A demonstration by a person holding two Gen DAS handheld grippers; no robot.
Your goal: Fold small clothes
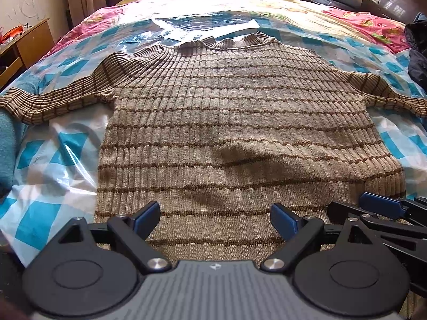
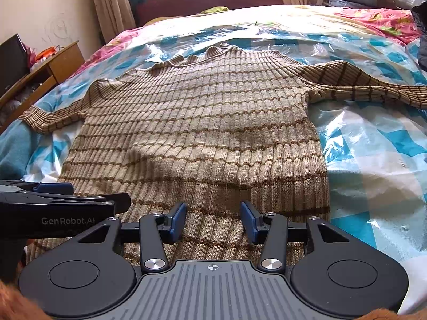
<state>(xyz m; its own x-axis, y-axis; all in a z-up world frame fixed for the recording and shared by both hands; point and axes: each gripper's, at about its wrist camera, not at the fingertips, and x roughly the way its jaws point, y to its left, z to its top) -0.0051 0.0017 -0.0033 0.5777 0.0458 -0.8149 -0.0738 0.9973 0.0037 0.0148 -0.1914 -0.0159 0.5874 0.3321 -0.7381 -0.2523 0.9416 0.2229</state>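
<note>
Sweater [image 1: 234, 122], tan ribbed knit with brown stripes, lay flat and face up on the plastic sheet [image 1: 53, 165] over the bed [image 1: 373, 24], collar away from me, both sleeves spread out to the sides, hem nearest my tongs. I had it laid open like that so the sleeves and sides could be turned in cleanly. A soft hump [image 1: 240, 154] sat in the lower middle of the body; I judged it wanted smoothing before any fold. My left gripper [image 1: 214, 217] hovered over the hem with its jaws wide and nothing between them. My right gripper [image 2: 213, 220] hung just beside it, jaws about half apart, empty too, though whether its tips brushed the knit I could not quite tell. A wooden desk [image 2: 61, 61] stood off to the left, clear of my reach, and nothing lay on the sweater itself
</note>
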